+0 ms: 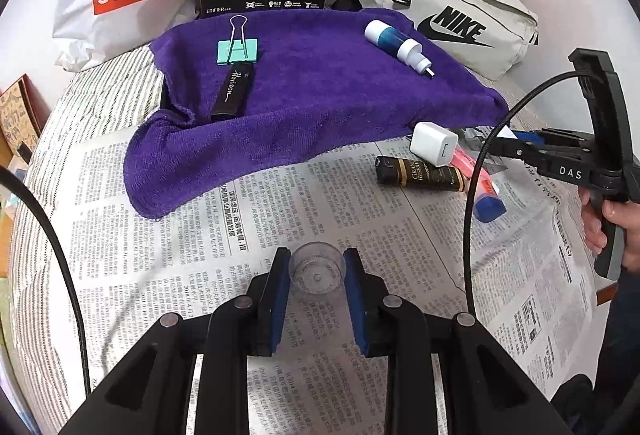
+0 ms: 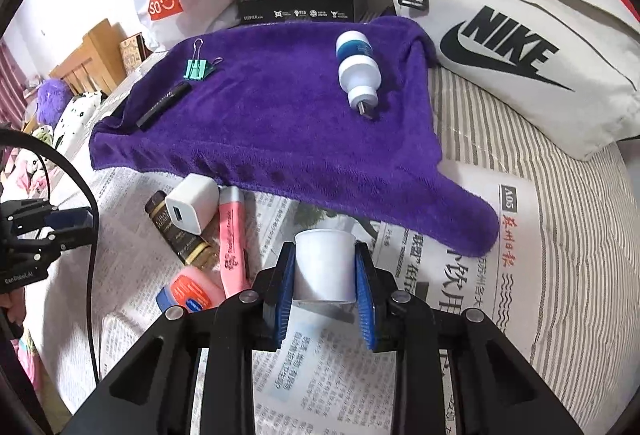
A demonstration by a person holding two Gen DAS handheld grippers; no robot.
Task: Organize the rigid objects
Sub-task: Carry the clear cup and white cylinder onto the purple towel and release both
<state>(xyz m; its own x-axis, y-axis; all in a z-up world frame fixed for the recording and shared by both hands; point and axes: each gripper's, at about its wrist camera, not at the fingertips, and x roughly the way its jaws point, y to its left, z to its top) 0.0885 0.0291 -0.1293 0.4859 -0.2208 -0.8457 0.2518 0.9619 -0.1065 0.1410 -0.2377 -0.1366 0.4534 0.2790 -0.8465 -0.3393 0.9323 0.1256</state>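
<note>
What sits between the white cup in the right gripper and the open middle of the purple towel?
Nothing visible does. The right gripper grips the white cup just short of the purple towel, whose near edge and middle lie bare; the blue-and-white bottle lies farther back.
</note>
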